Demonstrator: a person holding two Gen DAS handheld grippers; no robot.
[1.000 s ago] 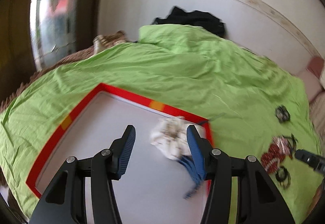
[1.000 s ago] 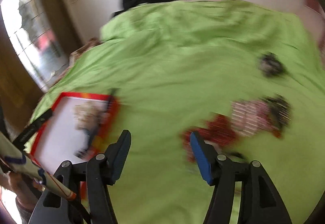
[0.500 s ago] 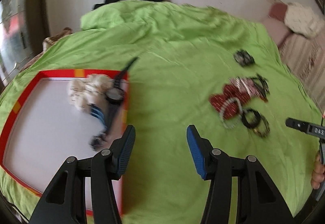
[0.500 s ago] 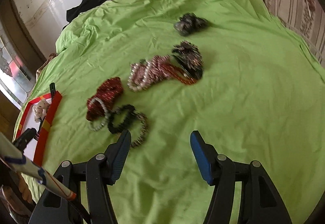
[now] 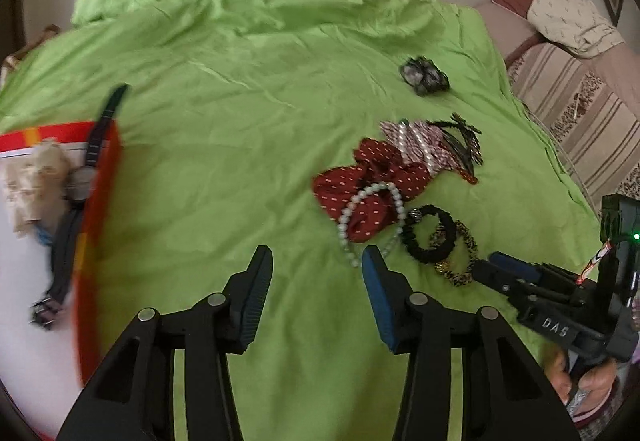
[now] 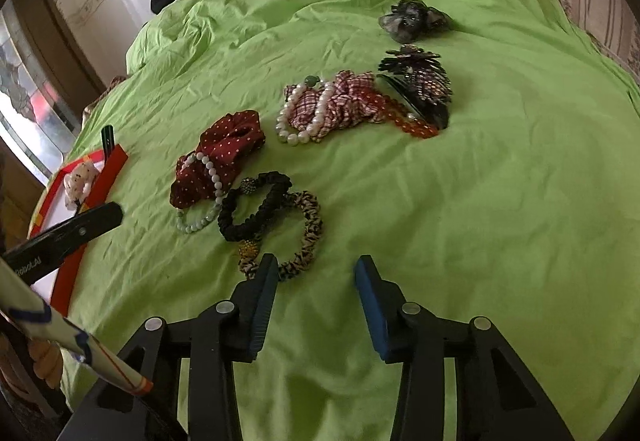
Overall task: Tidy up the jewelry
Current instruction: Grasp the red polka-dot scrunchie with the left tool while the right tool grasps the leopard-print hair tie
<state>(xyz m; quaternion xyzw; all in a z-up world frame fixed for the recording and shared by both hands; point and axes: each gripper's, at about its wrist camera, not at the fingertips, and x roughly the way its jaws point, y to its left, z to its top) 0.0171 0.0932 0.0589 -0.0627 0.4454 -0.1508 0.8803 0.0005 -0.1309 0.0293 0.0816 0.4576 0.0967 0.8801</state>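
Both grippers hang over the green sheet (image 6: 500, 181) with jaws closing on nothing, the left gripper (image 5: 316, 261) at seven o'clock of the maroon scrunchie (image 5: 372, 181), the right gripper (image 6: 316, 265) just beside the leopard-print hair tie (image 6: 308, 237), the red-rimmed tray (image 5: 96, 241) at nine o'clock.

two pearl bracelets (image 6: 208, 193), three scrunchies (image 6: 224, 149).

1. The left gripper (image 5: 316, 273) points steeply downward, its jaws closing with nothing between them.
2. The right gripper (image 6: 316, 281) also tilts steeply down, jaws closing on nothing.
3. A hand (image 5: 580, 385) grasps the right gripper's handle from beneath, fingers wrapped around it.
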